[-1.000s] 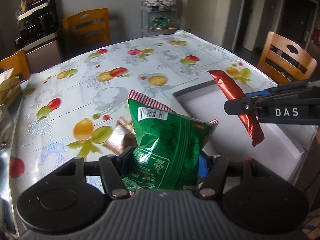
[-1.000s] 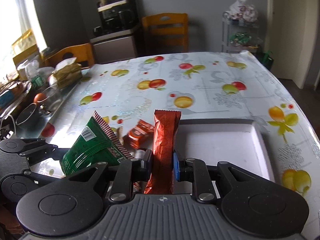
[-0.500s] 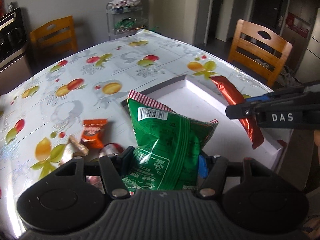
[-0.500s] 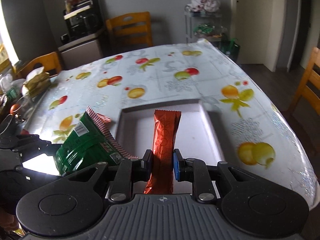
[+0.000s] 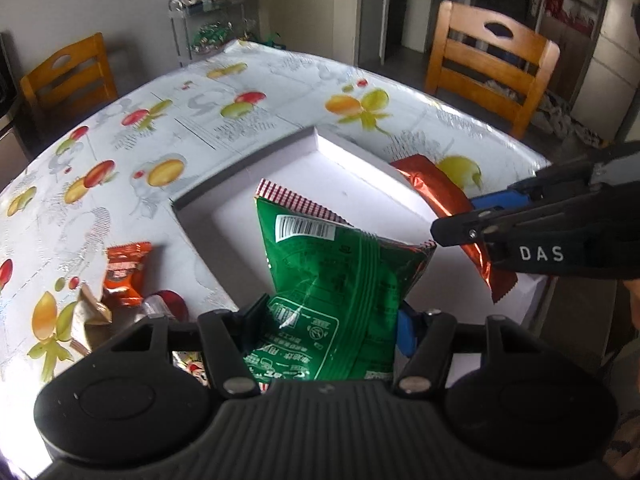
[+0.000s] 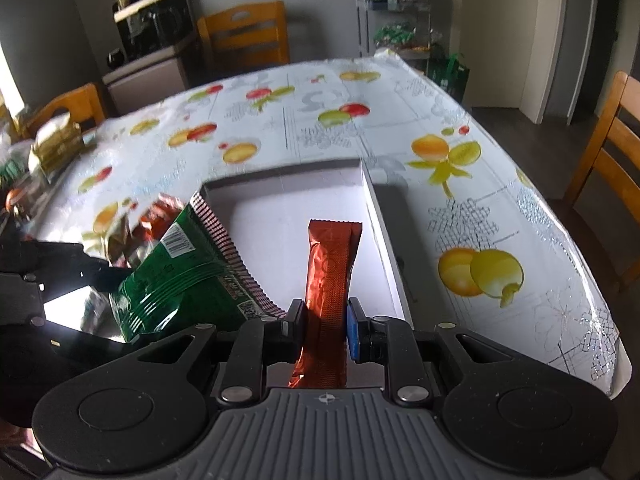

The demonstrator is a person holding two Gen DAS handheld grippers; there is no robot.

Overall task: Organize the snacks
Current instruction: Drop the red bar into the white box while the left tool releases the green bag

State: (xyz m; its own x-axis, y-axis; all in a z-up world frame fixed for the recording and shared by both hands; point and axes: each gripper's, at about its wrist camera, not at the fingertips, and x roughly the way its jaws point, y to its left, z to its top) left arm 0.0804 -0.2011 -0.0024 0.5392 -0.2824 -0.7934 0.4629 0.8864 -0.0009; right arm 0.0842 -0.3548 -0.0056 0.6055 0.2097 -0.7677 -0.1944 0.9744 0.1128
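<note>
My left gripper [image 5: 326, 316] is shut on a green snack bag [image 5: 336, 276] with a red-checked top edge and holds it above the near left part of a white shallow tray [image 5: 248, 176]. My right gripper [image 6: 326, 316] is shut on a long orange-red foil bar [image 6: 330, 272] and holds it upright over the tray [image 6: 288, 172], near its right wall. The green bag also shows in the right wrist view [image 6: 188, 276], and the bar in the left wrist view [image 5: 444, 200] with the right gripper [image 5: 472, 220] around it.
Left of the tray lie a small orange packet [image 5: 124, 272], a tan wrapper [image 5: 90, 308] and a red round item [image 5: 166, 306]. The fruit-print tablecloth [image 5: 200, 108] covers the table. Wooden chairs [image 5: 488, 64] stand around it. Clutter [image 6: 56, 144] sits at the far left edge.
Both grippers have moved right and forward with their snacks, from beside the tray to over it. The tray now sits directly below the green bag and the bar.
</note>
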